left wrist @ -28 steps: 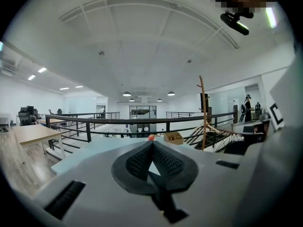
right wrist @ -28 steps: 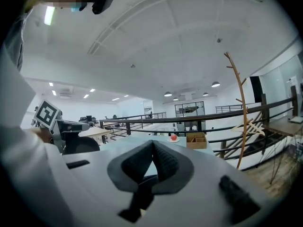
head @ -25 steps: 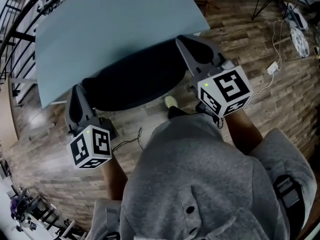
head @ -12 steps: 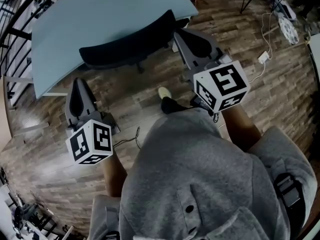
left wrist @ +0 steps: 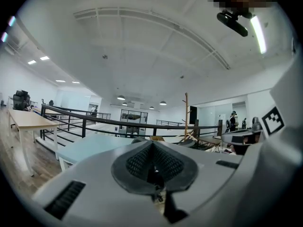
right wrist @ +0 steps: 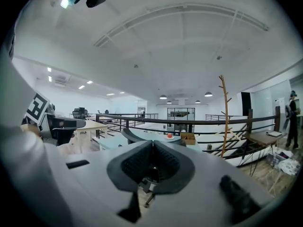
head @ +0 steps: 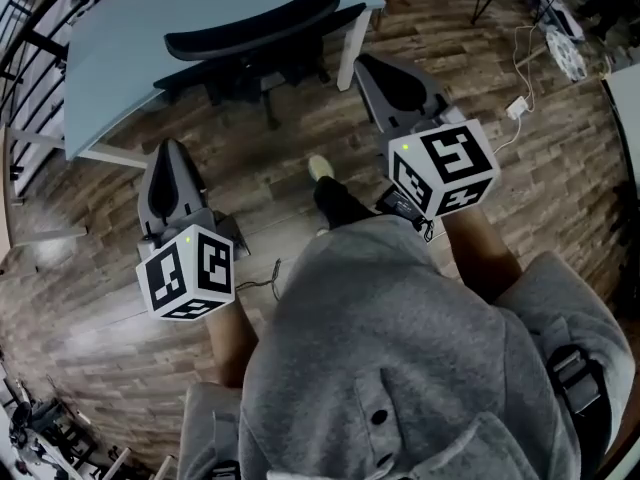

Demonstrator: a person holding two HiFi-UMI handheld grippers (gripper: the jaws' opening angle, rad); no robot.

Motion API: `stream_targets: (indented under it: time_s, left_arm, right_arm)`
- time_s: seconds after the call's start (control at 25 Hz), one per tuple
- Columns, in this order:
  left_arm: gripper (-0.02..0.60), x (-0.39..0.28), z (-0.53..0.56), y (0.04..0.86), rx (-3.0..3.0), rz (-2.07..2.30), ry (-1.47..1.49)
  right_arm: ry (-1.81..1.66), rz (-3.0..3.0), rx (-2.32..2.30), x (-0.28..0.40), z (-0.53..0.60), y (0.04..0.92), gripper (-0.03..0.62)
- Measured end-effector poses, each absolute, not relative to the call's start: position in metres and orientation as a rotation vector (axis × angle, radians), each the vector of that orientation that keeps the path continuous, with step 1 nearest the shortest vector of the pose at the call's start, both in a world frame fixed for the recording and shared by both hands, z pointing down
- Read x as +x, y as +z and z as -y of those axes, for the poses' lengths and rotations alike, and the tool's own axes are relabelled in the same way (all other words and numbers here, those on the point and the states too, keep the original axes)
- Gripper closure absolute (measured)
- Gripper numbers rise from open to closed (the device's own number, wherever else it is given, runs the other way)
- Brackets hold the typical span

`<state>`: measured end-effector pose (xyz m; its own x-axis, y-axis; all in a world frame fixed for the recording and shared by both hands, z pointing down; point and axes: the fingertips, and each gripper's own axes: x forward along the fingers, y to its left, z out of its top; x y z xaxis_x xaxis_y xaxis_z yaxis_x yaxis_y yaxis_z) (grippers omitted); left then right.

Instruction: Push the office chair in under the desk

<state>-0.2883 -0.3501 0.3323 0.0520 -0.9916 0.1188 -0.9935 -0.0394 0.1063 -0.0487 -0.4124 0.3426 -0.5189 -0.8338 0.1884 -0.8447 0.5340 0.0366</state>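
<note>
The black office chair [head: 255,18] stands at the light blue desk [head: 120,58], its seat under the top and its backrest along the desk's edge. Its base [head: 245,83] shows below on the wooden floor. My left gripper [head: 168,150] is shut and empty, well short of the chair at the lower left. Nothing is held in my right gripper [head: 366,65], which is shut too and hangs beside the desk's white leg [head: 351,50] without touching the chair. In the right gripper view the shut gripper [right wrist: 152,144] points at the chair's backrest [right wrist: 129,135].
A shoe [head: 321,168] of the person stands on the floor between the grippers. Cables and a white plug [head: 521,106] lie at the right. A black railing [head: 30,38] runs behind the desk. A wooden coat stand [right wrist: 223,112] rises at the right.
Both grippers have drawn back from the chair's backrest, which they flanked a second ago. The chair now sits farther off, tucked under the desk.
</note>
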Motion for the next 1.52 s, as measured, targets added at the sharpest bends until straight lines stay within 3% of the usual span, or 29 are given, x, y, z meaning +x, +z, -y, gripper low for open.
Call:
stream_targets:
  time_s: [0.6, 1.52]
  left_arm:
    - [0.566, -0.255, 0.296, 0.332, 2.163, 1.997, 0.013]
    - [0.565, -0.16, 0.31, 0.333, 2.143, 2.007, 0.133]
  right_arm:
    - [0.057, 2.522, 1.425, -0.027, 0.359, 0.336, 0.566]
    - [0.13, 2.546, 1.415, 0.065, 0.382, 0.346, 0.566]
